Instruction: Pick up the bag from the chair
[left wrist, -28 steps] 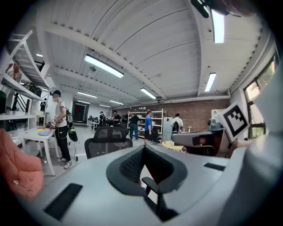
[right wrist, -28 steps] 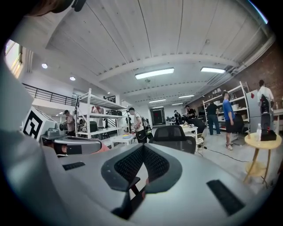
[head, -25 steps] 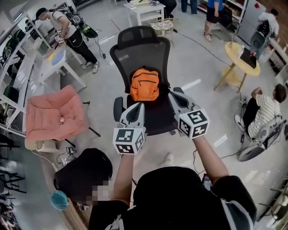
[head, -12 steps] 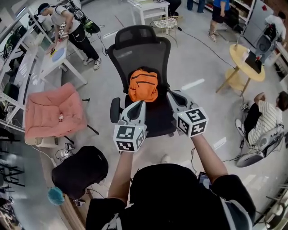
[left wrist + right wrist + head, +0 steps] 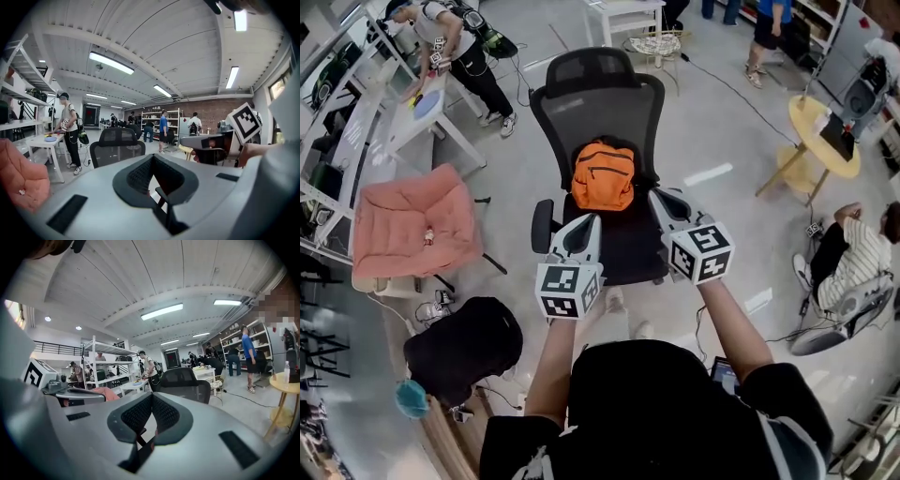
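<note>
An orange backpack (image 5: 603,175) stands upright on the seat of a black mesh office chair (image 5: 600,94), leaning on the backrest. My left gripper (image 5: 592,218) hovers over the seat's front left, below and left of the bag, its jaws together and empty. My right gripper (image 5: 657,195) is just right of the bag's lower corner, also shut on nothing. Neither touches the bag. In the left gripper view the chair's backrest (image 5: 117,146) shows beyond the gripper (image 5: 154,158); the right gripper view shows the backrest (image 5: 185,379) past that gripper (image 5: 152,397). The bag is hidden in both gripper views.
A pink cushioned seat (image 5: 412,230) and a black bag (image 5: 461,345) lie on the floor to the left. A person (image 5: 459,47) works at a white table (image 5: 427,117) at back left. A yellow round table (image 5: 817,131) and a seated person (image 5: 853,253) are at the right.
Both grippers keep nearly the same pose in front of the chair. The head view has shifted slightly, and the bag now sits a touch closer to the right gripper.
</note>
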Motion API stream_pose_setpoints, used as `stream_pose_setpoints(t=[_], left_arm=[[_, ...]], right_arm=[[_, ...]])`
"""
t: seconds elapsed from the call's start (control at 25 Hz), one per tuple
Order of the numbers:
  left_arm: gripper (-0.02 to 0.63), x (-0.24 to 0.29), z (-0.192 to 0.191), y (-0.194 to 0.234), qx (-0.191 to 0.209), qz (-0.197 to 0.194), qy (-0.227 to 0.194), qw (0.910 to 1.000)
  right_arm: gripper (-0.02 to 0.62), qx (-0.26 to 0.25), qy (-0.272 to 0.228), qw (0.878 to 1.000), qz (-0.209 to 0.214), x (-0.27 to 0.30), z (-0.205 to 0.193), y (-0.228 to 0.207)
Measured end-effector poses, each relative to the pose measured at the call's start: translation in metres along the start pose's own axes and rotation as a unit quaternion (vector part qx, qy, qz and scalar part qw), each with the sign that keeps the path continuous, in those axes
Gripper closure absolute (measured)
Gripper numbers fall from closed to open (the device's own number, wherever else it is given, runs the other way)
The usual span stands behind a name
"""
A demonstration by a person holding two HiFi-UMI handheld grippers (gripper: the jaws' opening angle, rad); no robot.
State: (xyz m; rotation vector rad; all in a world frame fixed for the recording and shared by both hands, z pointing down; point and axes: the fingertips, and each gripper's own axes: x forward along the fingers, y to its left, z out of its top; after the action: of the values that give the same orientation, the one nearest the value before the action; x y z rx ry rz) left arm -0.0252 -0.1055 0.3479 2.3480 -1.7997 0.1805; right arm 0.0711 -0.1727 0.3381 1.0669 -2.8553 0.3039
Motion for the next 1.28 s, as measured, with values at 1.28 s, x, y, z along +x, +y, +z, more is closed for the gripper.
stream_pose_setpoints(t=[1.28], left_arm=[[0.603, 0.164, -0.022, 0.155, -0.087, -0.024, 0.048, 0.9948]], right_arm=[[0.594, 0.013, 0.077, 0.996, -0.034, 0.196, -0.022, -0.084]])
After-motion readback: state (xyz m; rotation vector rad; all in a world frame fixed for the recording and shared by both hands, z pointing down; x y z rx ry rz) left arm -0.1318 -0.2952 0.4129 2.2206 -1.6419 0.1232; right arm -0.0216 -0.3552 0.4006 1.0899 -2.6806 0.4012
